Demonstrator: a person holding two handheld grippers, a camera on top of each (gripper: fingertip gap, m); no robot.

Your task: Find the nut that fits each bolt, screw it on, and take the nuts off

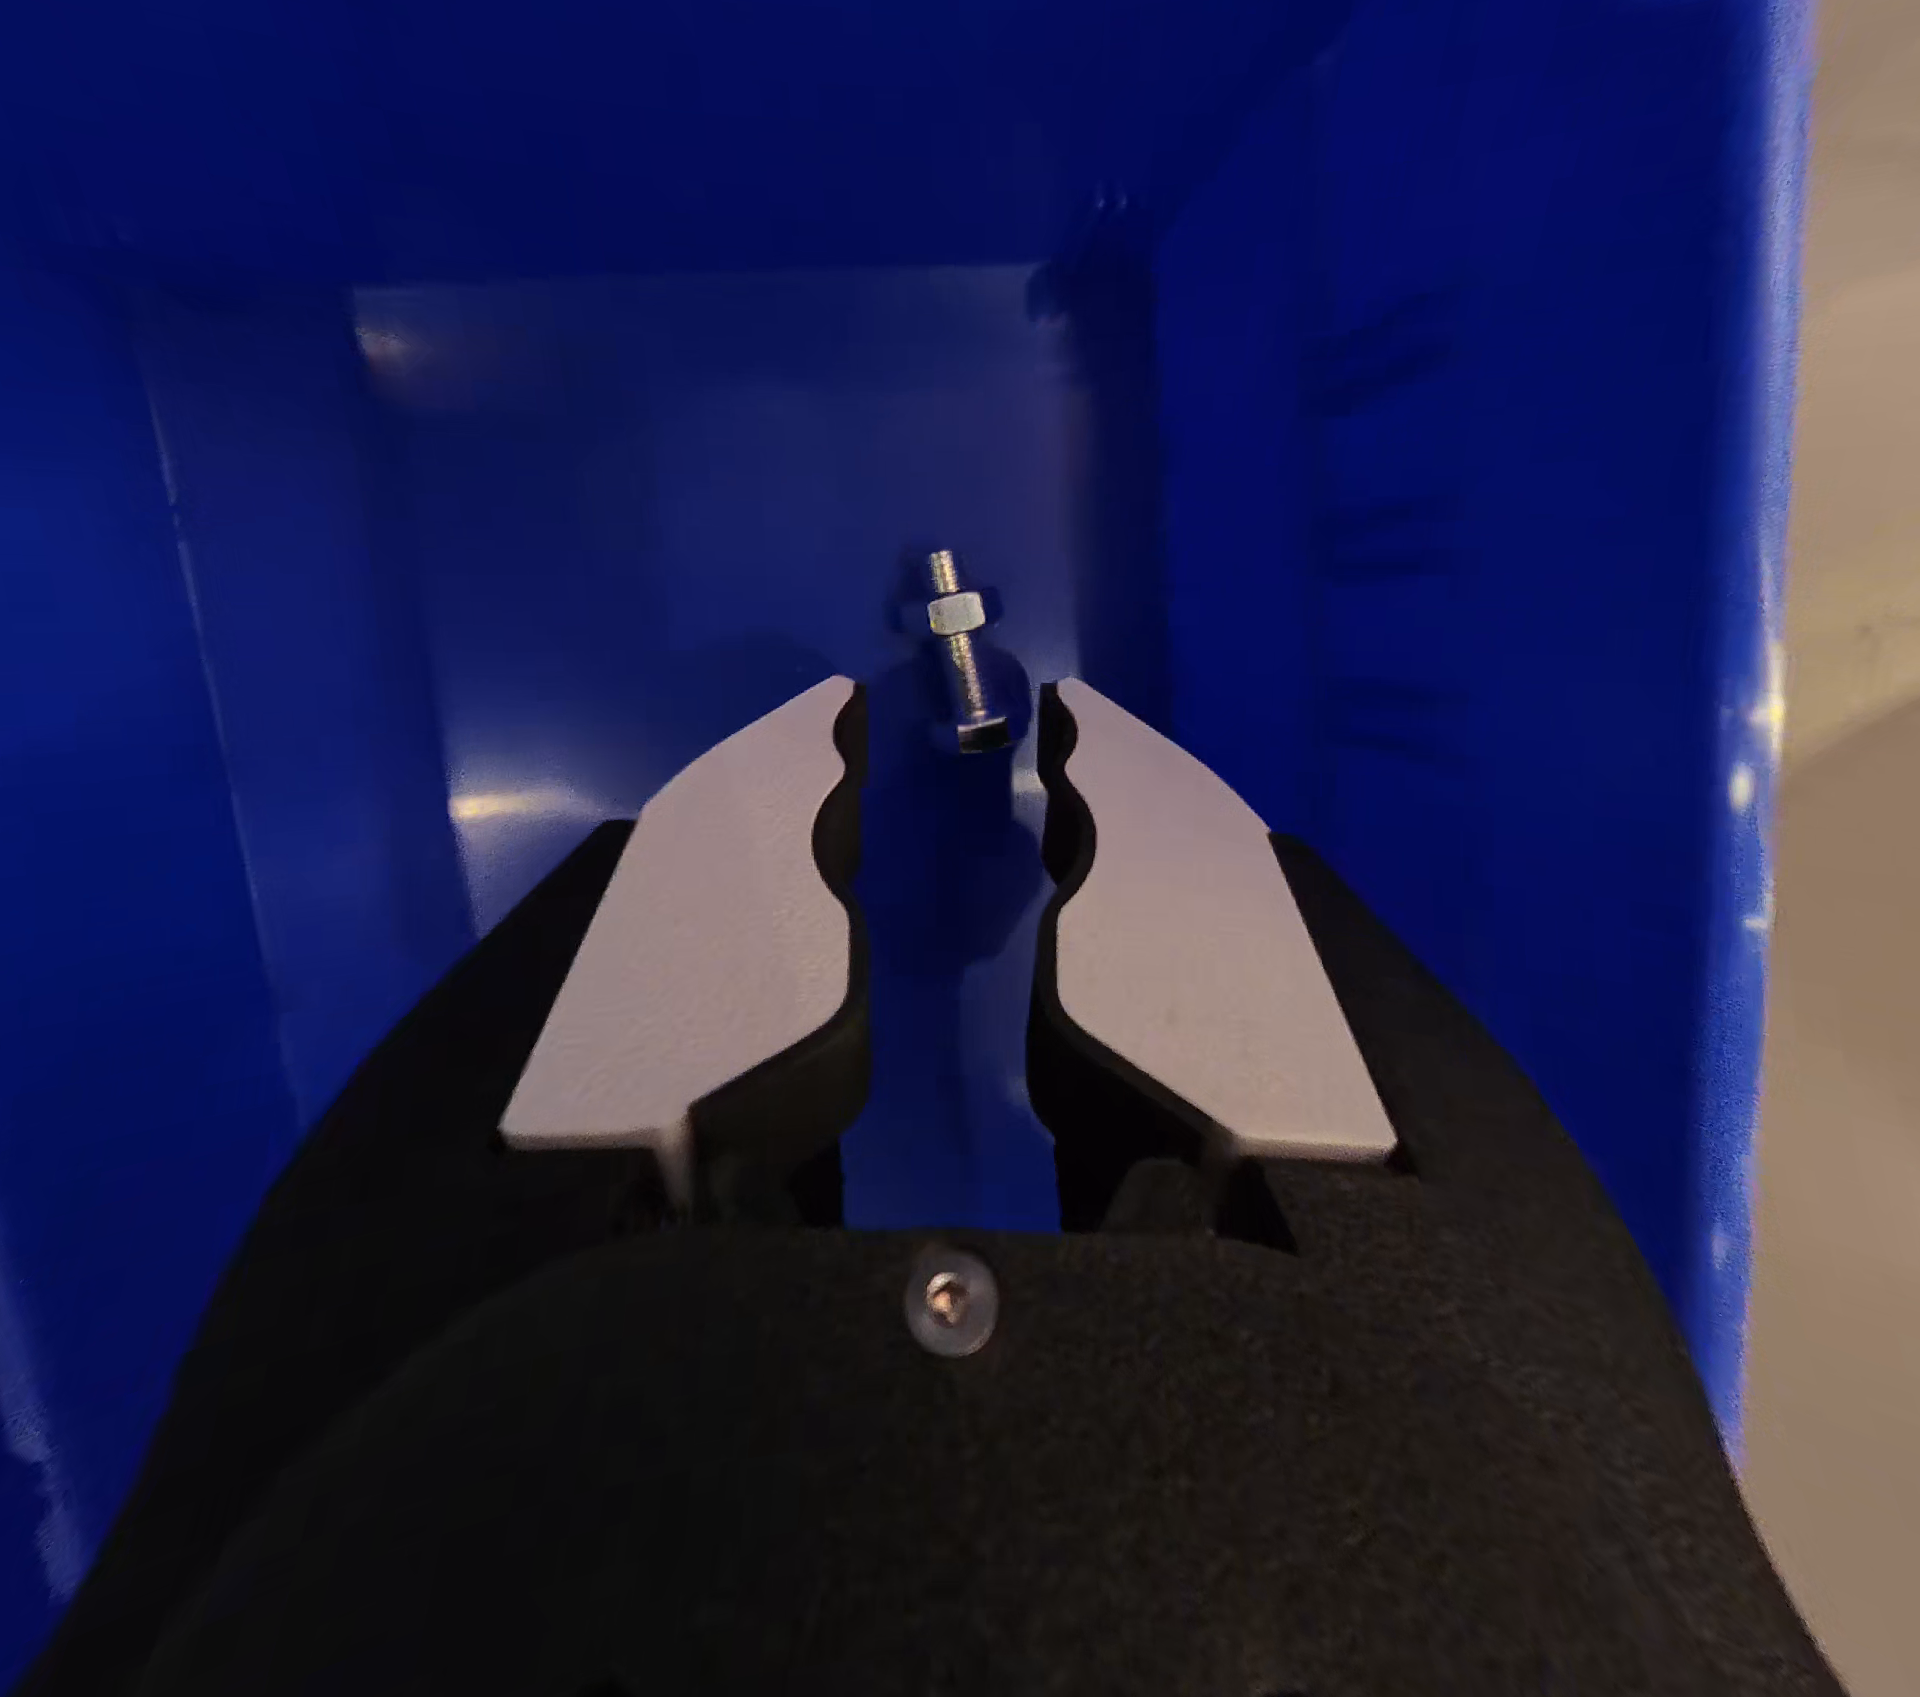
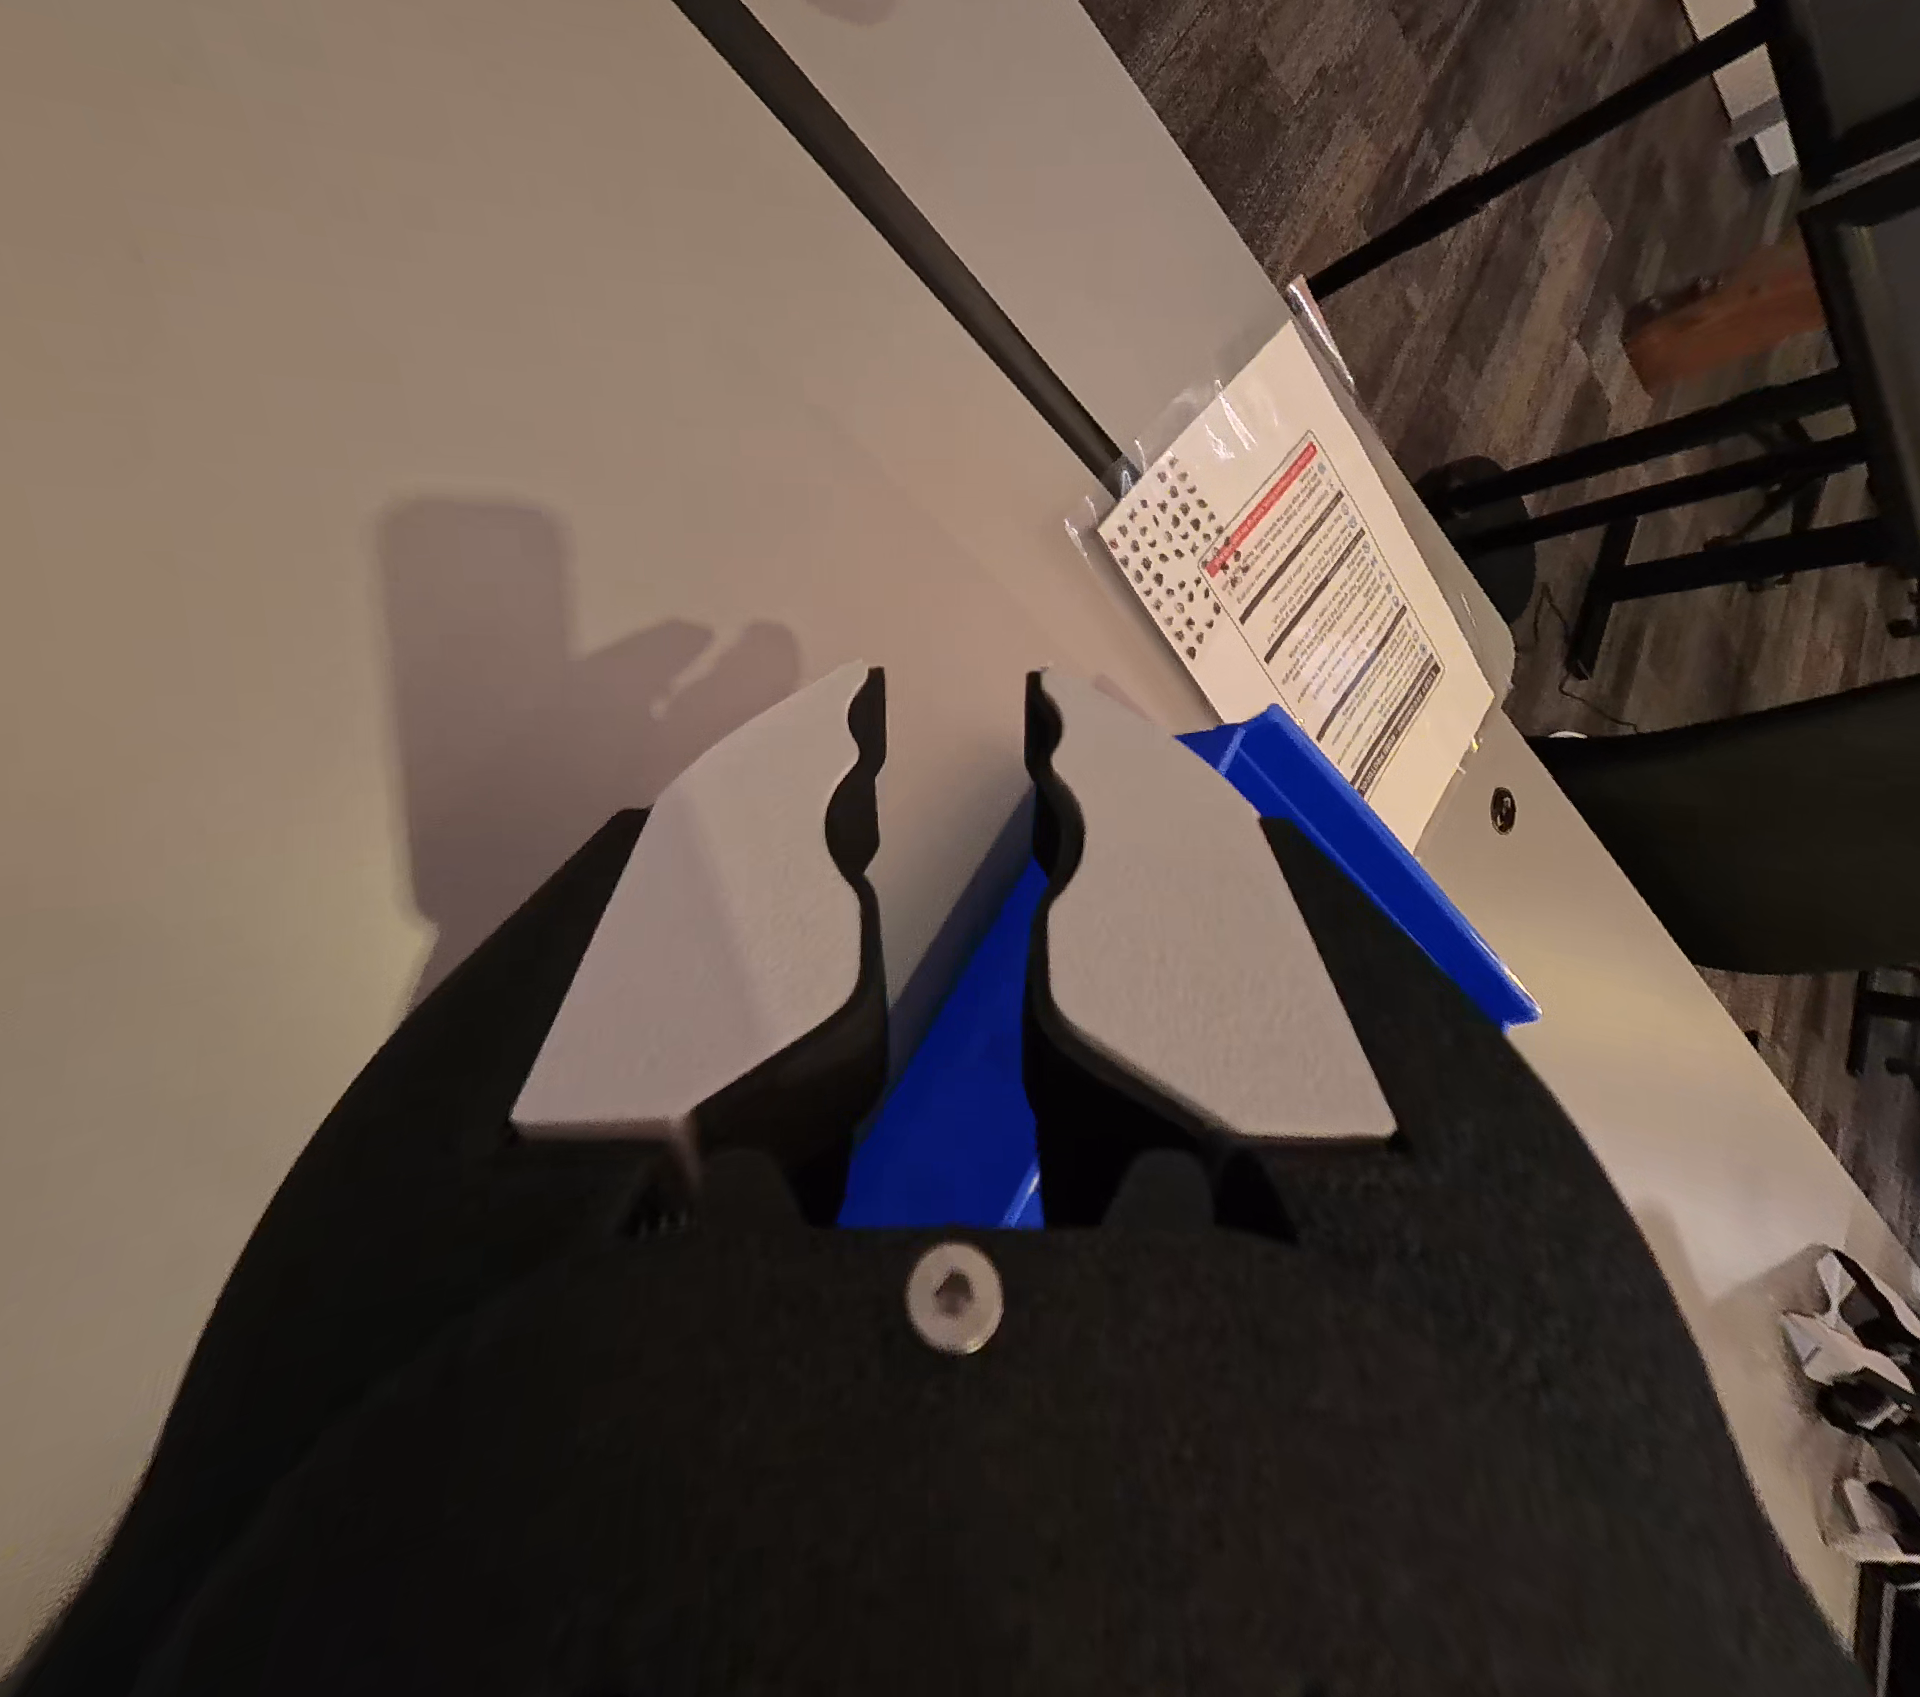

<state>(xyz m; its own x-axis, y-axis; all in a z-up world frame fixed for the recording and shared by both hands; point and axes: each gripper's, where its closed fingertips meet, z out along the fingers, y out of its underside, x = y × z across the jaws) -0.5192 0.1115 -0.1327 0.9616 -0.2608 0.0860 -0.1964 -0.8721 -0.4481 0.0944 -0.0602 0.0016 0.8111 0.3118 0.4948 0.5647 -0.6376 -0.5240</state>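
Your left gripper (image 1: 948, 691) hangs released inside the blue bin (image 1: 623, 141), jaws parted either side of the bolt (image 1: 964, 660) lying on the bin floor with its nut (image 1: 957, 611) threaded on — lined up for a pick, I judge. Your right gripper (image 2: 954, 681) waits over the table (image 2: 312, 193), parted and empty — free to take the nut.

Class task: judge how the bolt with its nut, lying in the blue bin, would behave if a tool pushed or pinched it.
The bolt looks like rigid metal, so probably stiff. Its round shank may roll on the smooth bin floor, though the hex nut and head should check that. Being small and shiny, it could slip from the open left tool.
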